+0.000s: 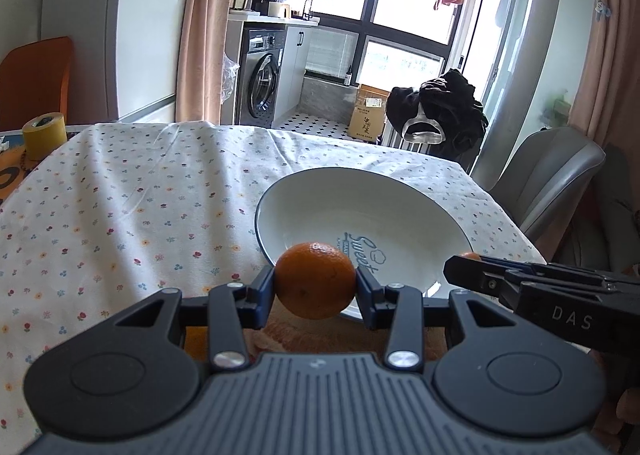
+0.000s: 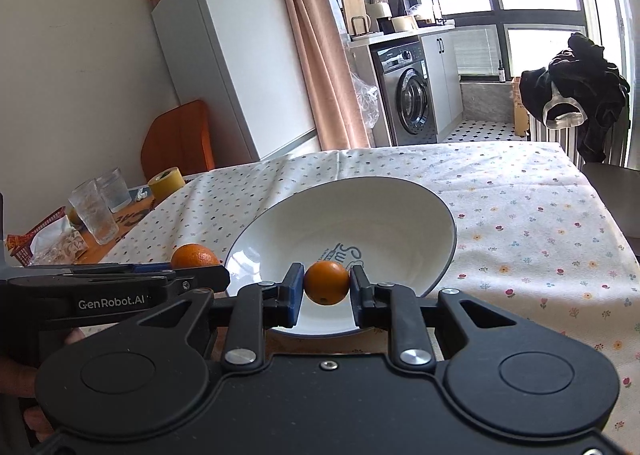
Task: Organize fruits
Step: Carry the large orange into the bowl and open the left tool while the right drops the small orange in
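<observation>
The jaws of the left gripper (image 1: 315, 287) are clamped on an orange (image 1: 315, 279), one pad on each side at the widest part of the fruit, and the jaws of the right gripper (image 2: 326, 287) are clamped in the same way on a smaller orange (image 2: 326, 282). Both fruits hang in the air at the near rim of the white bowl (image 1: 320, 191) — the left one just before the rim and a little to its left side, the right one already over the near part of the bowl, as far as I can judge. The bowl is empty inside and only the printed word shows on its bottom. It stands on the flowered tablecloth (image 1: 140, 191), with much free cloth to the left of it and behind it. To do this step well, I think each gripper should go forward over the rim and come down close to the bottom of the bowl before the jaws are opened, because an orange is round and will roll or jump out if it is dropped from high. The two grippers are just beside each other at the bowl, so it seems safer to release one fruit first and the other after — and to open slowly, so that the pads do not push the fruit sideways. Far to the left of the bowl stands a yellow tape roll (image 1: 43, 134), which plays no part here.
</observation>
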